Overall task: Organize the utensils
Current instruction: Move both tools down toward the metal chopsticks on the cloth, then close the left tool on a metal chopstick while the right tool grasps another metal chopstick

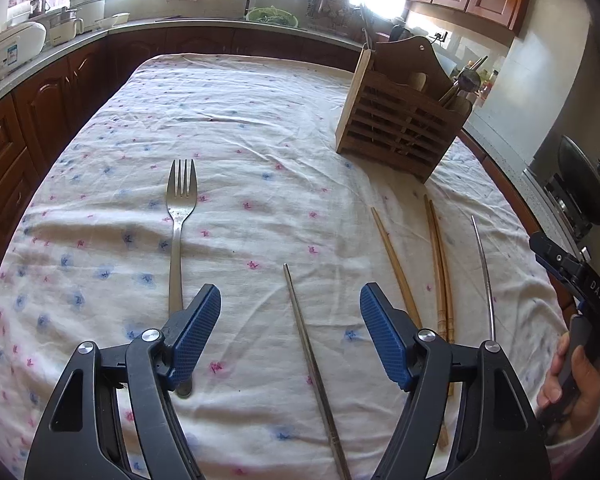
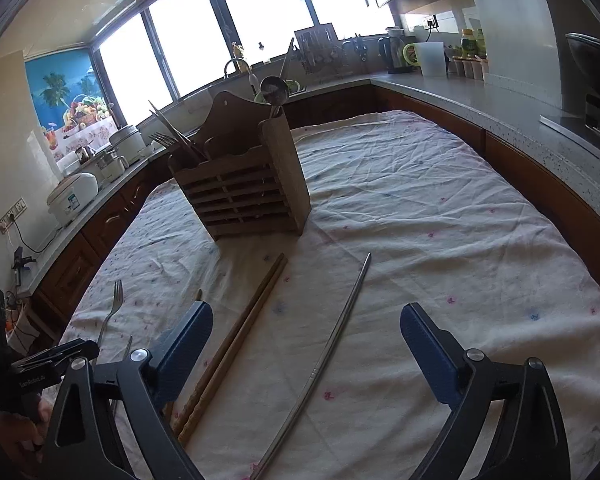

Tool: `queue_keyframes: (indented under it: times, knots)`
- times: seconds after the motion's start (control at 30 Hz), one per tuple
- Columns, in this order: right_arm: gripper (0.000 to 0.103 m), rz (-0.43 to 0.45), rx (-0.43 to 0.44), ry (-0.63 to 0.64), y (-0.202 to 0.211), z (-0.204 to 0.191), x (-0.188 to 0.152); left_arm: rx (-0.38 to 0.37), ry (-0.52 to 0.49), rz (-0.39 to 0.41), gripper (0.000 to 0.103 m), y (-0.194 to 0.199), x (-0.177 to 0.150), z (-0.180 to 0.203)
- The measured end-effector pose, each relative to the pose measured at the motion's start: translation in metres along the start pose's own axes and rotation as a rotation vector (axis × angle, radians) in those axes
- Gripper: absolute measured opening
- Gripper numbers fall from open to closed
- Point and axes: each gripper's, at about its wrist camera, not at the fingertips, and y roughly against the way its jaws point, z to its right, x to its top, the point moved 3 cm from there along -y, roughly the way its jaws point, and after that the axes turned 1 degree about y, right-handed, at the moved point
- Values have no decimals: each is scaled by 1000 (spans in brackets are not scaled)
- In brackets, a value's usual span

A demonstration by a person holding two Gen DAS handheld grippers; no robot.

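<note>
My left gripper (image 1: 290,300) hangs open over the flowered tablecloth (image 1: 260,128). A metal chopstick (image 1: 312,360) lies on the cloth below the gap between its jaws, touching neither pad. A steel fork (image 1: 180,216) lies to the left, its handle passing under the left finger. To the right lie a single wooden chopstick (image 1: 396,264), a wooden pair (image 1: 440,268) and a second metal chopstick (image 1: 486,276). My right gripper (image 2: 306,320) is open wide above that second metal chopstick (image 2: 332,340), with the wooden pair (image 2: 240,336) beside its left finger.
A slatted wooden utensil holder (image 1: 404,120) (image 2: 244,184) stands at the far right of the table, with forks, chopsticks and a ladle in it. A hand (image 1: 576,376) holds the right tool. Kitchen counters (image 2: 480,96) and dark cabinets surround the table.
</note>
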Motion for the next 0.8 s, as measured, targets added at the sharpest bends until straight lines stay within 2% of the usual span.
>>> queue_keyframes:
  times: [0.07, 0.13, 0.2, 0.27, 0.37, 0.43, 0.6, 0.7, 0.8]
  knots:
    - [83, -11, -9, -6, -5, 3, 1, 2, -13, -21, 56, -5, -1, 2]
    - [78, -27, -19, -9, -11, 7, 2, 1, -25, -46, 46, -12, -2, 4]
    - [75, -41, -29, -11, -18, 10, 4, 1, -36, -71, 40, -19, -3, 6]
    - [65, -63, -36, -7, -26, 12, 5, 2, -44, -92, 33, -26, -5, 8]
    - [60, -105, -42, -7, -42, 15, 6, 10, -47, -130, 30, -36, -7, 8]
    - [58, -129, -56, -3, -54, 19, 7, 15, -54, -128, 30, -37, -6, 9]
    - [43, -204, -89, -3, -89, 29, 10, 21, -77, -130, 29, -43, -2, 11]
    - [37, -211, -132, 29, -102, 30, 19, 27, -93, -127, 29, -45, -1, 12]
    - [27, -221, -164, 81, -111, 25, 23, 53, -124, -119, 20, -46, -1, 15]
